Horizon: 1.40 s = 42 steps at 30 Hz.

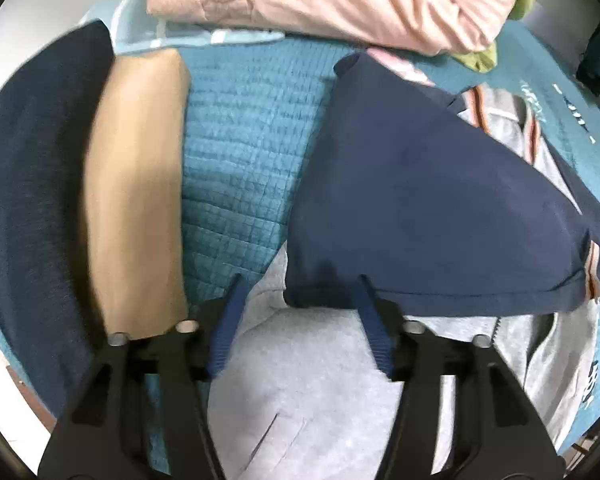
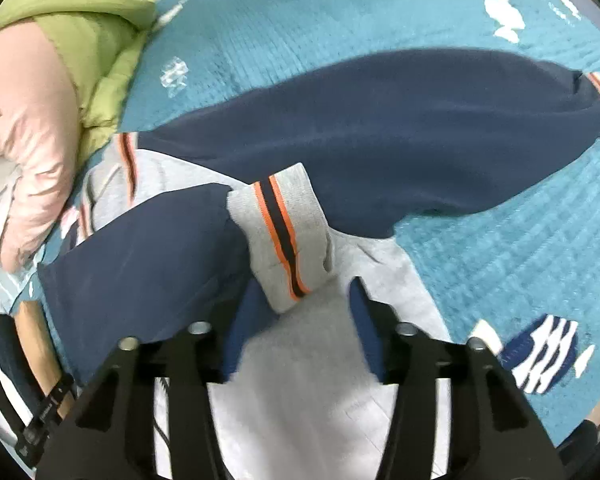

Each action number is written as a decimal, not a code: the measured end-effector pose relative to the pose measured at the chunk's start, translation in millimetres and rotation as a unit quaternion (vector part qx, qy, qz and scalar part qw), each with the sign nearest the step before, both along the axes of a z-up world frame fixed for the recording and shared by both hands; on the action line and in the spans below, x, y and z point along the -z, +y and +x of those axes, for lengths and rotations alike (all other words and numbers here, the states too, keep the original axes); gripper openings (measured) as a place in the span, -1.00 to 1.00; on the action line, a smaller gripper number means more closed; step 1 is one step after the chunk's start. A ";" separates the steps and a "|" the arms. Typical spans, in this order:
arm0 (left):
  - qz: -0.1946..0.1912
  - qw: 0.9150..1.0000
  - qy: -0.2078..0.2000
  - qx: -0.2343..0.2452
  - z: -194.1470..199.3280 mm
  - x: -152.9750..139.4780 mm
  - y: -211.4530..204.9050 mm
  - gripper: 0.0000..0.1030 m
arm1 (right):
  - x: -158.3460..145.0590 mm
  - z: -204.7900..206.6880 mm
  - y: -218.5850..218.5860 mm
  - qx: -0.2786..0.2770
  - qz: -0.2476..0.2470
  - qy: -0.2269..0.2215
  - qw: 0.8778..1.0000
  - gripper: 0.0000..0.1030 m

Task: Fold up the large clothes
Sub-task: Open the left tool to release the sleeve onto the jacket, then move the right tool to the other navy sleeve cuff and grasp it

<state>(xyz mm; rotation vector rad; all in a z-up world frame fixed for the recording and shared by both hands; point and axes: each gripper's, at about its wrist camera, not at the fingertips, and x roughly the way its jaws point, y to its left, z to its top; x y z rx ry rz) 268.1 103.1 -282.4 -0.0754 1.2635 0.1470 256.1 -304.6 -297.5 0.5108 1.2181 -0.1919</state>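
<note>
Hovering w/ fingers spread, the left gripper [image 1: 300, 292] is grasping nothing; its blue fingers [image 1: 228, 320] are sitting just above the grey body [image 1: 300, 380] of the sweatshirt, right at the hem edge of the navy sleeve [image 1: 420, 200] that's folded in across it. Pads aren't pressing cloth, so that sleeve is lying free.

The right gripper [image 2: 300, 296] is likewise standing released, the striped cuff [image 2: 284, 240] (grey rib, orange/navy bands) lying between its fingers [image 2: 364, 320] but not pinched — prob. just set there so the sleeve end lands on the torso, not hanging off.

Outward: the other navy sleeve [image 2: 380, 120] is stretching away across the bed, its cuff at the far right, not yet folded in. I'd judge that's the next bit: one sleeve in, one to go, then body fold.

The sweatshirt is lying flat on the teal quilt [image 2: 500, 220], giving a flat base for clean creases. Beyond it, a pink padded jacket [image 1: 340, 0] and a green garment [image 2: 80, 20] are piled at the bed's far side. In the left view, a tan folded item [image 1: 136, 200] and a dark navy knit [image 1: 32, 180] are sitting side by side, touching, apart from the work area — likely a done stack.
</note>
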 end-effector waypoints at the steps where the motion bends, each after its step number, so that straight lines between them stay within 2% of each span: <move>1: 0.002 1.000 -0.004 0.003 -4.4 -6.5 -2.2 0.14 | -6.0 -5.6 0.8 -0.004 -0.007 -0.004 1.000 0.10; 8: 0.003 1.000 -0.015 0.020 -25.8 -32.2 -26.7 0.15 | -34.6 -43.2 0.3 -0.020 -0.026 -0.029 0.999 0.30; 15: 0.006 0.998 -0.020 0.054 -53.0 -41.6 -73.0 0.24 | -38.9 -78.8 -19.8 -0.016 -0.025 -0.032 0.999 0.31; 25: 0.003 0.992 -0.014 0.128 -63.7 -37.5 -157.6 0.22 | -31.7 -114.8 -90.4 0.027 -0.030 -0.036 0.999 0.31; 32: -0.010 0.984 -0.017 0.178 -48.1 -36.1 -227.0 0.14 | -16.3 -121.7 -151.3 0.072 -0.025 -0.028 0.997 0.31; 33: -0.014 0.982 -0.017 0.185 -44.0 -35.5 -237.8 0.13 | -14.3 -121.6 -160.3 0.078 -0.025 -0.027 0.996 0.31; 38: -0.027 0.975 -0.014 0.218 -21.8 -30.6 -282.9 -0.26 | -5.1 -117.4 -221.2 0.115 -0.029 -0.024 0.993 0.31; 42: -0.030 0.971 -0.017 0.236 3.3 -24.3 -316.0 -0.38 | 3.9 -116.8 -278.5 0.157 -0.020 -0.020 0.987 0.31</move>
